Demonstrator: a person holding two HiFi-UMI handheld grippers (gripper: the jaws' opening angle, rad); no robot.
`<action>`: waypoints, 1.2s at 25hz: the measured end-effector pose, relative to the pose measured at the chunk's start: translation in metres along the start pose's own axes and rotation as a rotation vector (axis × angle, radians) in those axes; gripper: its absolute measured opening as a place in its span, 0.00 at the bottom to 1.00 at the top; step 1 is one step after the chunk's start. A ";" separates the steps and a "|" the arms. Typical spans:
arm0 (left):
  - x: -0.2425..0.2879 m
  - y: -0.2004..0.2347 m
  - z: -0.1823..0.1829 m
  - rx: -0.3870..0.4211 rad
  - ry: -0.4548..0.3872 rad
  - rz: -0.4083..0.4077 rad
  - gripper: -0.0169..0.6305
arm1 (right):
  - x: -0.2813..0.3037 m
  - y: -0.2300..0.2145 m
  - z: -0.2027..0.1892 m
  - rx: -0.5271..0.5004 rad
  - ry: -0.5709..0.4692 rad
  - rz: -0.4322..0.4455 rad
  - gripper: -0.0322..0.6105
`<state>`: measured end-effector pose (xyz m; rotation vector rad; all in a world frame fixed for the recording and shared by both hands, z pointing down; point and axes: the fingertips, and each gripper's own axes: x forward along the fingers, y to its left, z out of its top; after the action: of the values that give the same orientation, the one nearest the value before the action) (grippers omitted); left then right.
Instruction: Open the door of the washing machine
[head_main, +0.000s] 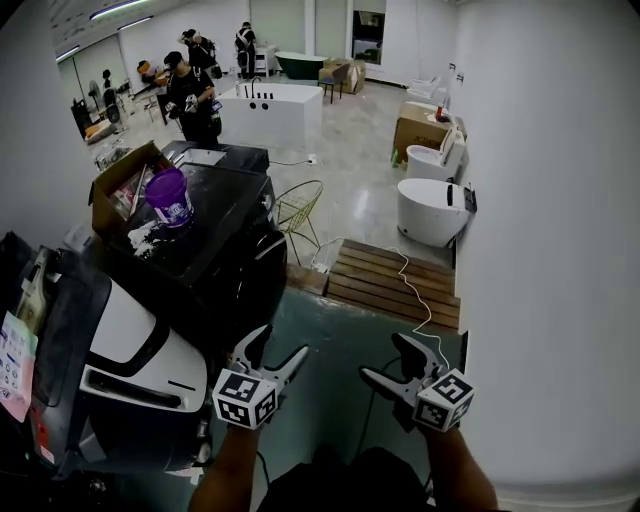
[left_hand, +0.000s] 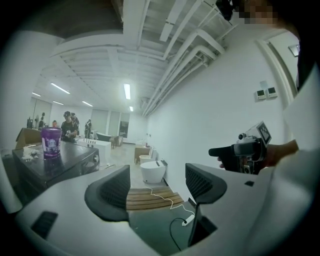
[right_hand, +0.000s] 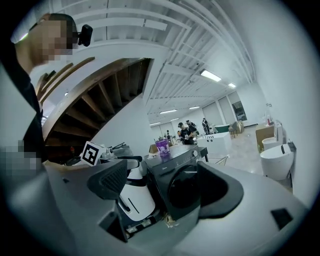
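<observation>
The black front-loading washing machine (head_main: 215, 215) stands left of centre in the head view, its round dark door (head_main: 262, 275) shut and facing right. A purple tub (head_main: 170, 197) sits on top of it. My left gripper (head_main: 281, 345) hovers open below the door, a short way from it, with nothing between its fingers. My right gripper (head_main: 385, 358) is open and empty further right over the green floor. The right gripper view looks between the open right gripper (right_hand: 167, 182) at the door (right_hand: 182, 190), with the left gripper (right_hand: 125, 159) beside it. The left gripper (left_hand: 157, 187) points past the machine (left_hand: 60, 165).
A white and black appliance (head_main: 140, 345) lies at the lower left. A cardboard box (head_main: 120, 185) sits behind the tub. A yellow wire chair (head_main: 298, 210), a wooden platform (head_main: 395, 285) with a white cable (head_main: 415, 285) and white toilets (head_main: 432, 210) stand beyond. People (head_main: 190, 95) work at the back.
</observation>
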<state>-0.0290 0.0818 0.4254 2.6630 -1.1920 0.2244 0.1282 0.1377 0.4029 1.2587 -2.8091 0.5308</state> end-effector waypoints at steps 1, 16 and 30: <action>0.002 0.005 0.003 0.006 -0.004 0.001 0.59 | 0.005 -0.001 0.002 -0.006 0.000 0.008 0.71; 0.098 0.091 0.008 -0.028 0.035 0.068 0.55 | 0.110 -0.105 0.013 0.067 0.043 0.090 0.69; 0.252 0.162 0.046 -0.156 0.080 0.149 0.52 | 0.235 -0.250 0.075 0.144 0.111 0.292 0.67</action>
<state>0.0185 -0.2162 0.4589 2.4122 -1.3252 0.2486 0.1603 -0.2102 0.4427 0.8062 -2.9187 0.8001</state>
